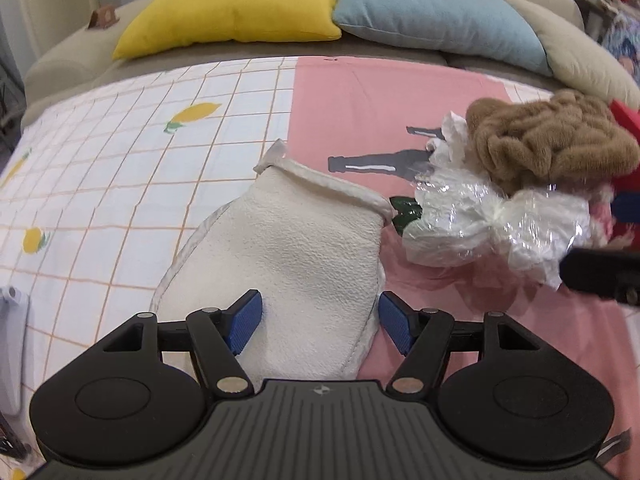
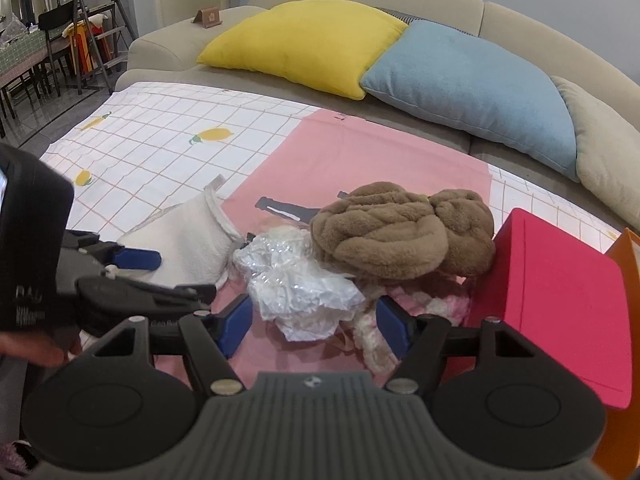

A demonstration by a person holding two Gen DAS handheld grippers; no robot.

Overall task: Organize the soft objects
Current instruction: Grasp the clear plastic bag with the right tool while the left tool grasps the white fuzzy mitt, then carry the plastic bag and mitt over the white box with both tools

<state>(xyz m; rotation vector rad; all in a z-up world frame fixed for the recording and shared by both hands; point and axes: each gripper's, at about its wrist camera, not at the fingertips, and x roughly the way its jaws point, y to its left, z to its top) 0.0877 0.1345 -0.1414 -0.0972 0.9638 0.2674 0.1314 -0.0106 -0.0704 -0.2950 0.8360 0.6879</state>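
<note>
A white textured mitt [image 1: 288, 264] lies flat where the checked sheet meets the pink cloth; it also shows in the right wrist view [image 2: 188, 240]. My left gripper [image 1: 318, 322] is open with its blue pads on either side of the mitt's near end. A brown plush knot cushion [image 2: 400, 232] sits behind a crumpled clear plastic bag [image 2: 300, 280]. My right gripper [image 2: 314, 324] is open just in front of the bag, with a pink-white fluffy item [image 2: 372, 336] beside its right finger. In the left wrist view the cushion [image 1: 552, 148] and bag [image 1: 480, 220] lie to the right.
A red box [image 2: 560, 304] and an orange box [image 2: 624, 360] stand at the right. A yellow pillow [image 2: 308, 40], a blue pillow [image 2: 476, 88] and a beige pillow [image 2: 604, 148] lean on the sofa back. The checked lemon sheet [image 1: 120, 184] spreads left.
</note>
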